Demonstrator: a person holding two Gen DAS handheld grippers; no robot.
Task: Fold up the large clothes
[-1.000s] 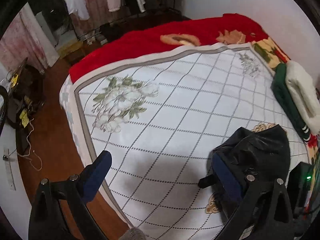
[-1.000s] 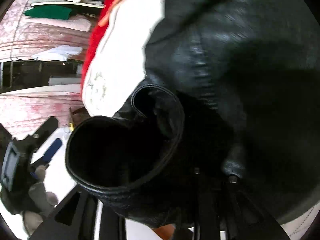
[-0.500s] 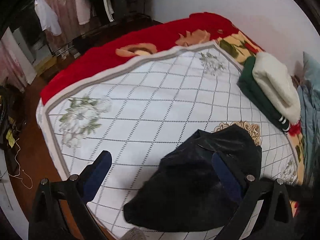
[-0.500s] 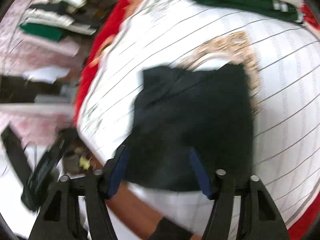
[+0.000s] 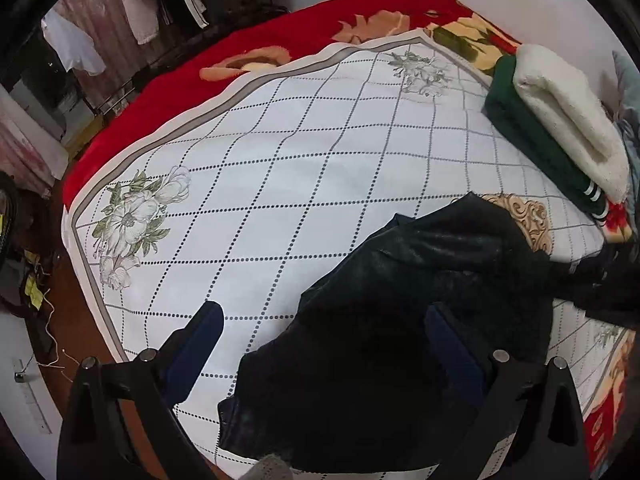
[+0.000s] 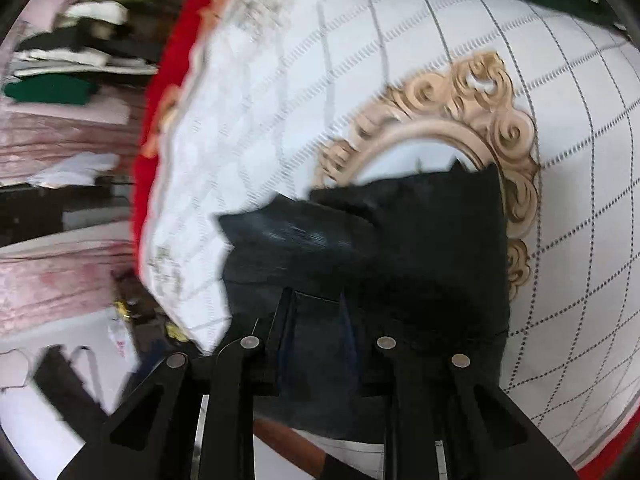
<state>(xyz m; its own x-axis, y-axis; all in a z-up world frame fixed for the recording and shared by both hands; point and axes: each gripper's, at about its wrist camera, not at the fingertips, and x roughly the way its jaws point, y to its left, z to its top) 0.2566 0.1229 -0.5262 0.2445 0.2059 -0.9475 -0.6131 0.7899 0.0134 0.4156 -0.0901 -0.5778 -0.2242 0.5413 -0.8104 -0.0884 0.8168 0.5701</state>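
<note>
Black, leather-like and faintly glossy, the garment (image 5: 392,320) is spread in a rumpled heap on the near part of the white quilted bedcover (image 5: 280,168), with one edge reaching the gold scroll medallion (image 6: 472,104) printed on it. The step in hand is judged to be the laying-out before a first fold; it would be done well if the bulk were flattened on the bare cover toward the middle of the bed, clear of the near edge, and if corners or hems were taken rather than loose middle folds, since stiff, slippery material is likely to spring back. From the left wrist view the whole bed is seen: the red blanket (image 5: 224,44) beyond the cover, and a folded stack of green and cream clothes (image 5: 560,120) well apart from the garment at the far right. That view also shows the left gripper (image 5: 320,344) spread wide and holding nothing, above the garment. The right wrist view, blurred, gives only a close look; the right gripper (image 6: 316,320) appears drawn nearly together over the dark cloth, but whether cloth is pinched cannot be told.
</note>
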